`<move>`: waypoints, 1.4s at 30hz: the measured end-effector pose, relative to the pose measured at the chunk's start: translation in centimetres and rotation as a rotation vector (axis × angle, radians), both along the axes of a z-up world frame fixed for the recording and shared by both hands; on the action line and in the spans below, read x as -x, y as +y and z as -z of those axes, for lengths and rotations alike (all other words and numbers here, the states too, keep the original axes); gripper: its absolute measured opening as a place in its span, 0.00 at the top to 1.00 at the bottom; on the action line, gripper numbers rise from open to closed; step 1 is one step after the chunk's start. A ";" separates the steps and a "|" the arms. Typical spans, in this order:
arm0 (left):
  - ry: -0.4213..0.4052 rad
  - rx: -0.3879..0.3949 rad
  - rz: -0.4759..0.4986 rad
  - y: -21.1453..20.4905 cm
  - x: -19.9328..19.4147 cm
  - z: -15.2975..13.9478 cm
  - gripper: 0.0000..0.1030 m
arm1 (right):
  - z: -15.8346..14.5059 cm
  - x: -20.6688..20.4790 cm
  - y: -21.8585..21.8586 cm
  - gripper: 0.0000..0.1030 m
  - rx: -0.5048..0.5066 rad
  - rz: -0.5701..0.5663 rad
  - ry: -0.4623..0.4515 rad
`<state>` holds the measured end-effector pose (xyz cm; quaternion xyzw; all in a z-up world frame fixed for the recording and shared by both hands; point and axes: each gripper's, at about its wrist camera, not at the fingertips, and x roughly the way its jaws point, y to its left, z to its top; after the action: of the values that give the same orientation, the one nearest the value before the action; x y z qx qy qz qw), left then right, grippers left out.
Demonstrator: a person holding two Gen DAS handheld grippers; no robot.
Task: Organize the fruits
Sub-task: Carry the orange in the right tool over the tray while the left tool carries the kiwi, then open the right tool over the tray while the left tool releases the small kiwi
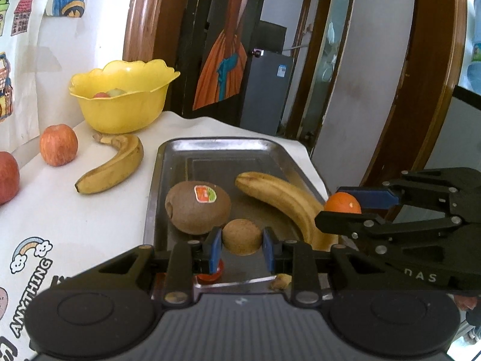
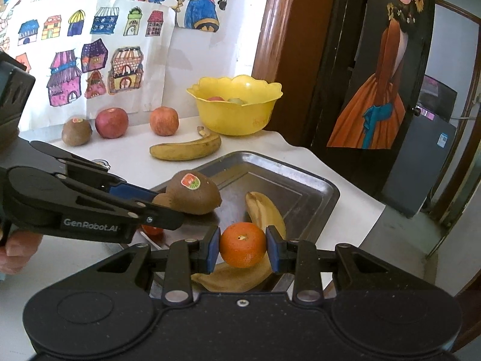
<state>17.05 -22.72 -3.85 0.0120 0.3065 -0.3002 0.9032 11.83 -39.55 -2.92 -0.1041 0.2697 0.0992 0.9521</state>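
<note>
**Both tongs held fruit over the tray**

The left tongs (image 1: 242, 248) were closed on a small kiwi (image 1: 242, 237), the right tongs (image 2: 242, 248) on an orange (image 2: 242, 244), both above the metal tray's (image 1: 216, 147) near end. A yellow bowl (image 1: 123, 105) stood far left on the tabletop (image 1: 75, 219).

White wall (image 2: 192, 51) at left, covered with children's coloured drawings (image 2: 99, 69): houses, a teddy bear. Table under a white printed cloth (image 1: 60, 210), rainbow motif and the word "ANYTHING" near its edge. Brown wooden door frame (image 1: 144, 15) beside the wall. Dark panel bearing a painting of a woman in an orange dress (image 2: 381, 90). Grey cabinet (image 1: 264, 90) beyond the doorway. Diffuse daylight; pale floor at right.
</note>
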 end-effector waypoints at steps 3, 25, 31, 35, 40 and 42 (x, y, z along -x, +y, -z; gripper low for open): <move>0.004 -0.011 0.004 -0.2 -0.2 0.3 0.69 | 0.7 -0.4 0.0 0.67 0.003 -0.007 0.000; 0.015 -0.016 0.008 -0.7 -0.7 0.9 0.69 | 2.1 -1.5 0.6 0.66 0.060 -0.059 -0.028; 0.024 -0.011 0.009 -0.7 -0.6 0.7 0.68 | 2.2 -1.4 0.5 0.65 0.064 -0.053 -0.037; 0.032 -0.015 0.016 -0.5 -0.6 0.1 0.64 | 2.1 -0.7 0.3 0.56 0.054 -0.034 -0.060; -0.006 0.004 0.005 0.3 0.1 -1.3 0.45 | 1.1 0.5 0.2 0.49 0.027 -0.001 -0.106; -0.021 0.018 -0.003 0.6 0.5 -1.9 0.41 | 0.4 1.1 0.3 0.45 0.012 0.015 -0.131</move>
<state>16.57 -22.10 -1.93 0.0065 0.2941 -0.3017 0.9069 10.69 -39.28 -3.34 -0.1139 0.2080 0.0834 0.9679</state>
